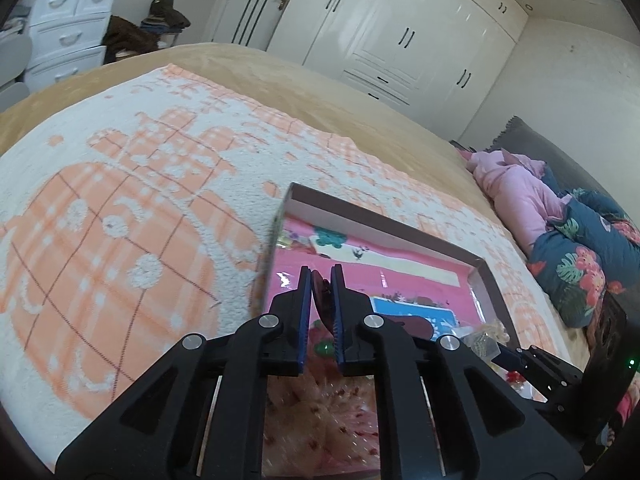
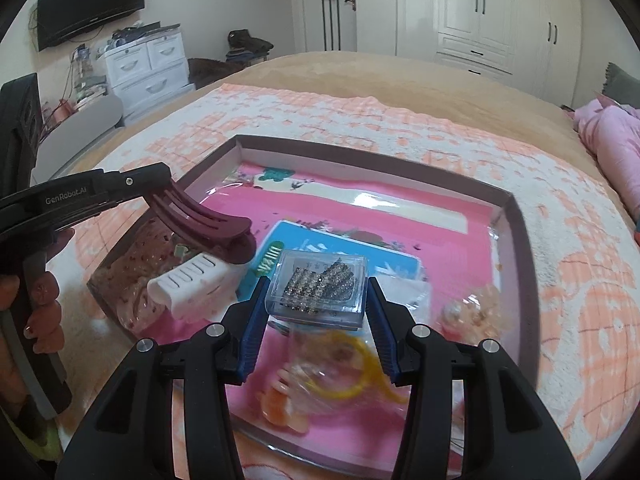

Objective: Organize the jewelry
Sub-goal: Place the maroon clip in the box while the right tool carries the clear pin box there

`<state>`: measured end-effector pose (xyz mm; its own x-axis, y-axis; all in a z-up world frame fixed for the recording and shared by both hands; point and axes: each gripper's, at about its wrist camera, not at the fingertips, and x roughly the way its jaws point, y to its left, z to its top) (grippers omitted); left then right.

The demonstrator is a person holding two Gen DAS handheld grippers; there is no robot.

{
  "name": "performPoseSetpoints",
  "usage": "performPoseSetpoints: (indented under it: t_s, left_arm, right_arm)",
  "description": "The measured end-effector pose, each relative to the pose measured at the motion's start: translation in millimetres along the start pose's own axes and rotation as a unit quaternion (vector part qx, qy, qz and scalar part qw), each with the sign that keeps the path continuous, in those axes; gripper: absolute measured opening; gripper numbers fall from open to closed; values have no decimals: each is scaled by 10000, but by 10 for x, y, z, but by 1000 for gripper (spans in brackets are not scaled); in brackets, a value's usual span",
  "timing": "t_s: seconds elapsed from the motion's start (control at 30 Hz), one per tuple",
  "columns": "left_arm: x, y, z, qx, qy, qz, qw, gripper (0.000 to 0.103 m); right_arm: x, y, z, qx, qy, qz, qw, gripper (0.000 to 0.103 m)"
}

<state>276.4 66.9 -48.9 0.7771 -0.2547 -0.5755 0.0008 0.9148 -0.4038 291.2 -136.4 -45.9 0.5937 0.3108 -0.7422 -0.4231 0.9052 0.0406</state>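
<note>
Pinching a glossy maroon hair clip (image 2: 216,226), left claw (image 1: 321,276) above the tray (image 2: 516,216); right claw (image 2: 316,292) clamps a clear rhinestone box (image 2: 320,286).

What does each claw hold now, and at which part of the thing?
The left claw holds the dark red hair clip by one end. The right claw holds the clear box of rhinestone jewelry by its two sides.

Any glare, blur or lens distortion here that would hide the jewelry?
Left wrist: heavy fisheye bending, motion blur on the tray rim, glare on the wardrobe doors. Right wrist: sharper, glare streaks on the tray's plastic liner; rhinestone box reads clearly.
</note>
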Motion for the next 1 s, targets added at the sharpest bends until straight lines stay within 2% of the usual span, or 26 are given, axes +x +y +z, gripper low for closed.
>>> performPoseSetpoints:
  t_s: [0.37, 0.6, 1.0]
  left_arm:
    - [12, 69, -49, 41, 38, 176, 9998, 6]
    - [-9, 71, -74, 38, 45, 182, 9998, 7]
    - [-92, 44, -173, 205, 79, 214, 9995, 7]
  right_arm:
    - [152, 254, -38, -307, 276, 189, 9990, 47]
    - [78, 282, -148, -313, 261, 247, 9989, 47]
    - [-211, 175, -310, -101, 48, 229, 9997, 55]
